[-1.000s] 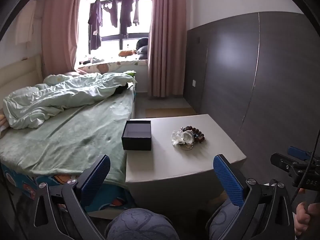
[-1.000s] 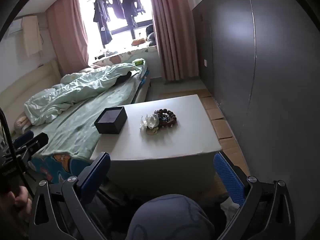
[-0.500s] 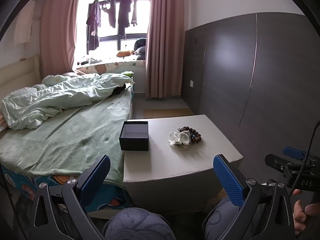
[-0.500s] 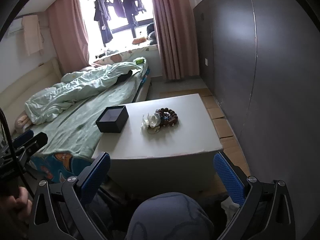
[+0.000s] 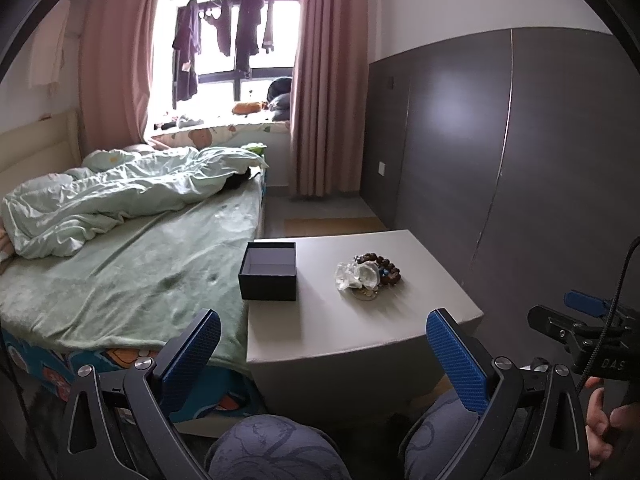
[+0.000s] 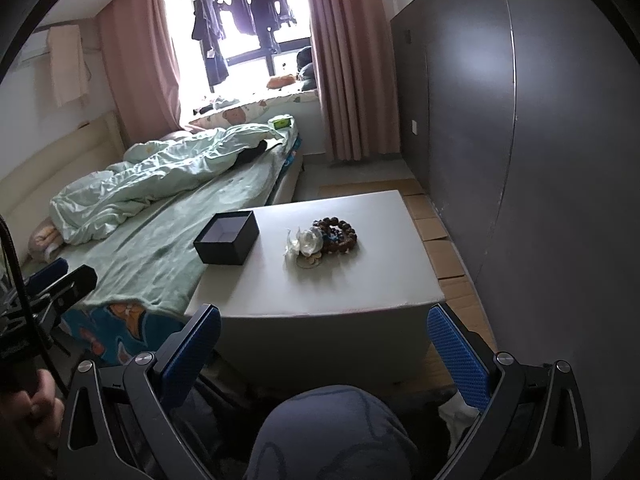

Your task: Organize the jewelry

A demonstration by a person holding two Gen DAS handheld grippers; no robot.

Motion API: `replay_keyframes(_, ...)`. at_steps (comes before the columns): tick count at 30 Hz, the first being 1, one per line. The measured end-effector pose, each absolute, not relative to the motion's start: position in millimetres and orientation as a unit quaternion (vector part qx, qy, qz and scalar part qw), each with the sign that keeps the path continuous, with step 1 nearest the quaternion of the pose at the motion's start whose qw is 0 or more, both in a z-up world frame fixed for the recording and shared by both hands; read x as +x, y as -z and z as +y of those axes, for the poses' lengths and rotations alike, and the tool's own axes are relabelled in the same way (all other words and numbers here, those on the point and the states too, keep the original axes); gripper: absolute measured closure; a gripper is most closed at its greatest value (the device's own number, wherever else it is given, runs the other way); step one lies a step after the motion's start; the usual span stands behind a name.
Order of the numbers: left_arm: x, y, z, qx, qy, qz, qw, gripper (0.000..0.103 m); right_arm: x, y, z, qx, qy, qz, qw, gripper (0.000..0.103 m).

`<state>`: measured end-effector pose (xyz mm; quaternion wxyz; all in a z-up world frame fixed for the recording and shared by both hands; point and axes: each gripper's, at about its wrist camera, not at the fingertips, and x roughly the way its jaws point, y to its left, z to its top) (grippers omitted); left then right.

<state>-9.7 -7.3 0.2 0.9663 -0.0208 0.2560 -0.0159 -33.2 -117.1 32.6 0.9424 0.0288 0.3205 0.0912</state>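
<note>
Bed (image 5: 132, 280): green sheet, rumpled quilt, flush against desk's left edge.
Black box (image 5: 269, 270): lidless, empty, on left part of desk (image 5: 340, 328).
Jewelry pile (image 5: 368, 274): dark bead bracelet, clear crystal pieces, thin chain; mid-desk, right of box, apart from it.
Left gripper (image 5: 324, 354): jaws released, empty, short of desk.
Right gripper (image 6: 324, 354): jaws released, empty, short of desk.
Risk: pieces tangled; lifting one may drag others off the desk.

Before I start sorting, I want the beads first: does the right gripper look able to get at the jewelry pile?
Probably yes: the right gripper is open, nothing between it and the jewelry pile.
</note>
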Motion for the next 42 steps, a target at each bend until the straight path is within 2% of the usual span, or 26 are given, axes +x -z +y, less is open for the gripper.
replay_keyframes(42,6,-2,-4,-0.024,0.029,0.252,0.967,0.0,-25,-32,-121,0.044,-0.07,0.305,0.949,0.0)
